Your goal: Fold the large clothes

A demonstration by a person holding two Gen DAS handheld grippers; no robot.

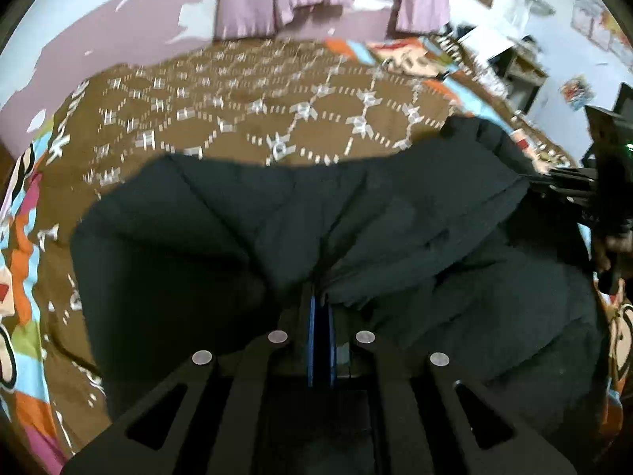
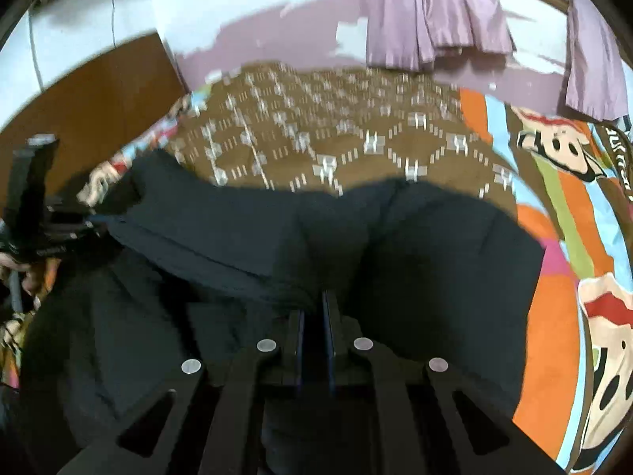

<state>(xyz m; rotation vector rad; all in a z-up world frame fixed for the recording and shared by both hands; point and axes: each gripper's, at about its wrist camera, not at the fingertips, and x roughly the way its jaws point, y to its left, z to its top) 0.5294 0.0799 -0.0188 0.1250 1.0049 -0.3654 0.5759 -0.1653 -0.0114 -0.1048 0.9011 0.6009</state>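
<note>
Fold under way: left tool [image 1: 321, 308] and right tool [image 2: 316, 308] each pinching black jacket [image 1: 277, 217], lifted over bed [image 1: 237, 91], not yet flattened.

right gripper [image 2: 316, 304] fingers pinched on black garment [image 2: 435, 269], lying on patterned bedspread [image 2: 356, 138].

I can read no text for certain; white lettering on the bedspread [image 2: 617, 146] edge, right wrist view, is possibly script, too blurred.
</note>
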